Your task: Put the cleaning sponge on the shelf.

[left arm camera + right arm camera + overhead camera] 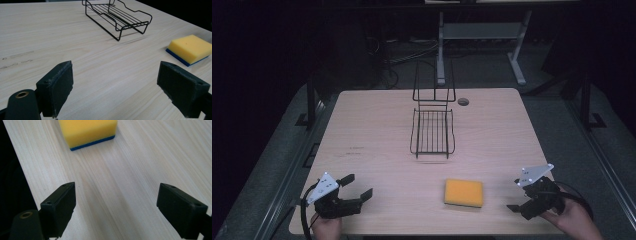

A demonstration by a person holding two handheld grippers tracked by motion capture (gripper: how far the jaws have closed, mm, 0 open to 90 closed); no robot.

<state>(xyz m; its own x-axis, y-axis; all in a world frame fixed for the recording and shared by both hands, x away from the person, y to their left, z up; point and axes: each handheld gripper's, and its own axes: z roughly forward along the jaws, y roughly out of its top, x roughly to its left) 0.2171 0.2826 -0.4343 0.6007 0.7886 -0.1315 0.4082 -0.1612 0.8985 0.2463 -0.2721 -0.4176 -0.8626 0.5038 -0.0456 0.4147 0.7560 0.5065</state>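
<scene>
Room beyond the table (362,120) is lost in darkness; only grey floor, loose cables and a pale desk frame (482,35) are made out at the far side. The person's hands are cut off by the bottom edge of the high view.

Left gripper (359,187) is held at the near left corner, jaws spread wide with nothing between them; bare wood is seen between them in the left gripper view. A grey three-cornered plate is carried on top.

Black wire rack (432,131) is placed at the table's middle, toward the far side. Its long axis is run from near to far, with a tall wire back raised at the far end. In the left gripper view its far end (117,17) is cropped by the top edge.

A small dark round hole (463,101) is noted in the tabletop, just right of the rack's back.

Yellow sponge (463,192), blue-backed on its underside, is laid flat near the front edge, between the two grippers. Its long axis is set roughly left to right. In the right gripper view its top (87,131) is cut off.

Right gripper (522,199) is held at the near right corner, jaws likewise wide apart and empty, pointed toward the sponge.

Surface is pale wood grain with rounded corners; faint scuffs are seen left of centre.
</scene>
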